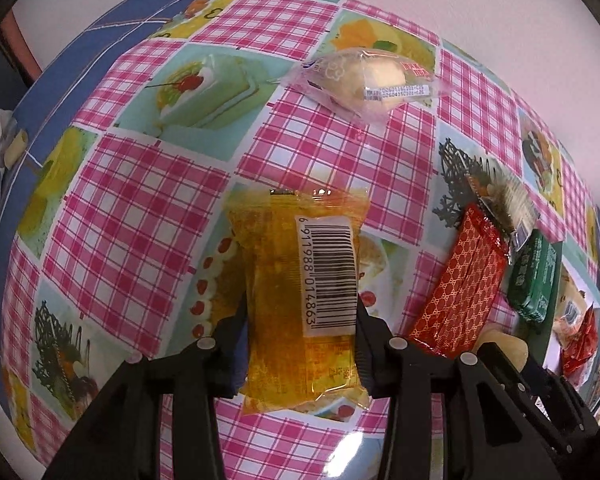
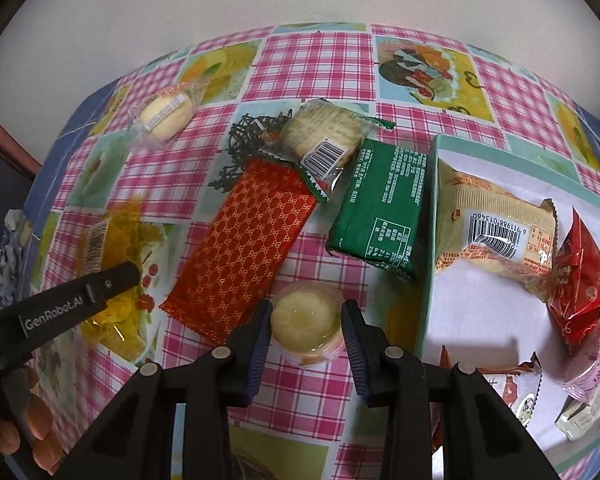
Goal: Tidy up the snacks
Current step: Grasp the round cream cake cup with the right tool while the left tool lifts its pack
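Observation:
My left gripper (image 1: 300, 320) is shut on a yellow snack pack (image 1: 304, 300) with a barcode label, its fingers pressing both sides. It also shows in the right wrist view (image 2: 112, 276), with the left gripper's finger (image 2: 100, 284) over it. My right gripper (image 2: 306, 320) has its jaws around a round pale cake in a clear cup (image 2: 306, 322), close to both sides. A red patterned packet (image 2: 248, 248), a green pack (image 2: 380, 208), a round biscuit pack (image 2: 324, 136) and a clear-wrapped cake (image 2: 166, 114) lie on the checked tablecloth.
A shallow teal-rimmed box (image 2: 430, 240) at the right holds a beige barcode pack (image 2: 496, 232), a red packet (image 2: 580, 280) and other snacks. A wall stands behind the table. The blue table edge (image 1: 32, 92) runs along the left.

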`<state>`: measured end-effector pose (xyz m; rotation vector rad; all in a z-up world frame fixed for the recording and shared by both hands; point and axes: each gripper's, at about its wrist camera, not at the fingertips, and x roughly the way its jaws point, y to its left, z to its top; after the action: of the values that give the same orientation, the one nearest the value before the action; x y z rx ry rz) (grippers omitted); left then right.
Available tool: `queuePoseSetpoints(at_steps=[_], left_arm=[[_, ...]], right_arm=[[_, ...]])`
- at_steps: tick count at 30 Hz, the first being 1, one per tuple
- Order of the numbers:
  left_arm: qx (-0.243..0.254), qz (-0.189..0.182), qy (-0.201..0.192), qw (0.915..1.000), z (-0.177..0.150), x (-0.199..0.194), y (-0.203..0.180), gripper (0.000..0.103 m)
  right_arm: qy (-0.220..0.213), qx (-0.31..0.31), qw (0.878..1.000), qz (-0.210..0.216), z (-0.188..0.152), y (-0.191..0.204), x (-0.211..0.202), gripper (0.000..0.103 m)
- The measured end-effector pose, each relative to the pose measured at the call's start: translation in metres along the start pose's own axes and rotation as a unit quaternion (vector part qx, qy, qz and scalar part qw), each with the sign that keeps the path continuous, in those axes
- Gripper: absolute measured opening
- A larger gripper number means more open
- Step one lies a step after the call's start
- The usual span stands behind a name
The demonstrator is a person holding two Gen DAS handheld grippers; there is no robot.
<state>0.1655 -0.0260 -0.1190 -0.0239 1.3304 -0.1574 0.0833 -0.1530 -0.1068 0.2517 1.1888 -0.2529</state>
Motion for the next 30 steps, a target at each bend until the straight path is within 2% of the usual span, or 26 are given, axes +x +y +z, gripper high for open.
queuePoseSetpoints(at_steps=[7, 18, 30], left_arm=[[0.022, 0.026, -0.007, 0.9994, 0.001, 0.002, -0.012, 0.045], [-0.001, 0.012, -0.016, 0.9998, 0.002, -0.014, 0.011, 0.040], [0.002, -0.014, -0.069, 0.9975, 0.008, -0.067, 0.001, 0.040]], right_arm=[[-0.008, -0.019, 0.999, -0.025, -0.003, 0.009, 0.001, 0.038], [-0.013, 0.010, 1.000, 0.000, -0.004, -0.008, -0.010, 0.036], [-0.053, 0.049, 0.997, 0.015, 0.008, -0.026, -0.055, 0.036]])
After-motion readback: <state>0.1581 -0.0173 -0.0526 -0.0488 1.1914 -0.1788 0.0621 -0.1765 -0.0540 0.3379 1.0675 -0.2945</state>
